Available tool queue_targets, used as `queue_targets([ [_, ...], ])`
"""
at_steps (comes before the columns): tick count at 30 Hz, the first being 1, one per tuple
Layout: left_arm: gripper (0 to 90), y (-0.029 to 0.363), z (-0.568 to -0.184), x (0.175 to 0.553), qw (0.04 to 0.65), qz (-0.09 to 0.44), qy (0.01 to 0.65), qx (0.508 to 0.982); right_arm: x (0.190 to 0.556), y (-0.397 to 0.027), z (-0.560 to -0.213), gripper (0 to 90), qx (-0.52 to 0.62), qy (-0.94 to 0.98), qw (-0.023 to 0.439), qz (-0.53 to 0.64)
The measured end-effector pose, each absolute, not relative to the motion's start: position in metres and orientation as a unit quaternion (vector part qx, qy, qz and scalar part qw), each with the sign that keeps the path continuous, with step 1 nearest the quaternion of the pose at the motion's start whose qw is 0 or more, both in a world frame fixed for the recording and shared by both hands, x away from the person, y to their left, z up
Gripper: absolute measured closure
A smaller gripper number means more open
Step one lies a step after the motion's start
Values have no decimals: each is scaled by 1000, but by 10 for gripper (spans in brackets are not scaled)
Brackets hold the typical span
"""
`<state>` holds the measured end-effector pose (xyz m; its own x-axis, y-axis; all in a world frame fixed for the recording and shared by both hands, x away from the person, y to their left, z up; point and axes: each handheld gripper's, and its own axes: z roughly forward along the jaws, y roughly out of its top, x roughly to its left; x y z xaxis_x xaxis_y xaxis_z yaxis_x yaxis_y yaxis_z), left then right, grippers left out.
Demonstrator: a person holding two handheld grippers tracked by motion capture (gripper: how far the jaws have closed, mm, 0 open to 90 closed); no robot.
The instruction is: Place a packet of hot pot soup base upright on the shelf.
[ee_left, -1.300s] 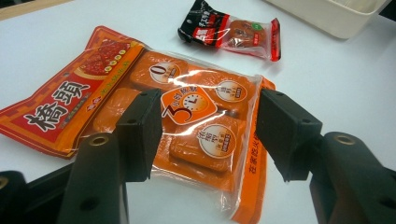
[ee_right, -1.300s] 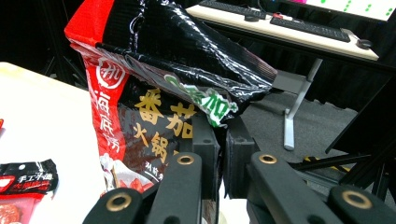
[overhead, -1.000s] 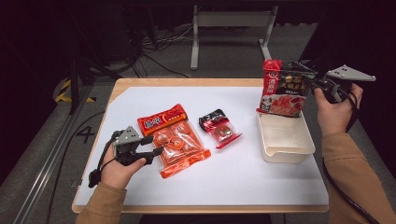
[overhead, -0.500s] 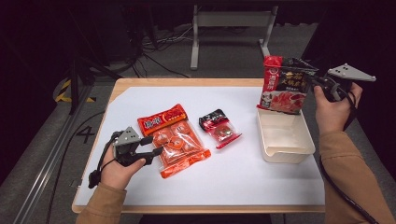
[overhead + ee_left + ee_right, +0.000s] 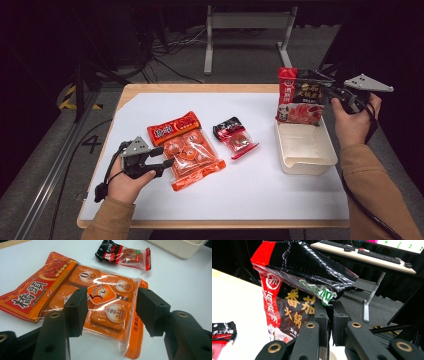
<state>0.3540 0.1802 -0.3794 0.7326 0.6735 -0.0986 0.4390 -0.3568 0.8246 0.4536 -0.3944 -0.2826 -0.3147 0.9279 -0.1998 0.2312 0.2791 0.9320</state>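
Glossy red-and-black pouch (image 5: 299, 96), crinkled foil, hangs upright over the cream plastic tub (image 5: 306, 148) at the desk's (image 5: 260, 190) right, pinched by the right tool (image 5: 325, 90). Left tool (image 5: 164, 156) gapes beside the flat orange packet (image 5: 189, 150).

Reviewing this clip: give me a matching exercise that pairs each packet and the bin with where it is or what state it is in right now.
Things:
1. red and black packet
2. orange packet
3. small dark packet
4. cream bin

Places or states:
A. lies flat on the table just ahead of the open left gripper
B. stands at the table's right side with nothing lying in it
C. held upright above the bin, pinched by the right gripper
D. lies alone near the table's middle, touched by no gripper

Pairs: 1-C, 2-A, 3-D, 4-B
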Motion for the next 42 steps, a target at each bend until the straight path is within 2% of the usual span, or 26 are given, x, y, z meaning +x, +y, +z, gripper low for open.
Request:
queue_targets([
  [19,429,182,-380,354,451,128,348,812,455,-396,-292,825,440,701,364,428],
  [26,430,182,-381,354,449,126,352,811,455,-407,-307,832,469,692,343,429],
  [42,428,179,-382,354,448,125,349,813,451,-418,-319,868,496,692,333,405],
])
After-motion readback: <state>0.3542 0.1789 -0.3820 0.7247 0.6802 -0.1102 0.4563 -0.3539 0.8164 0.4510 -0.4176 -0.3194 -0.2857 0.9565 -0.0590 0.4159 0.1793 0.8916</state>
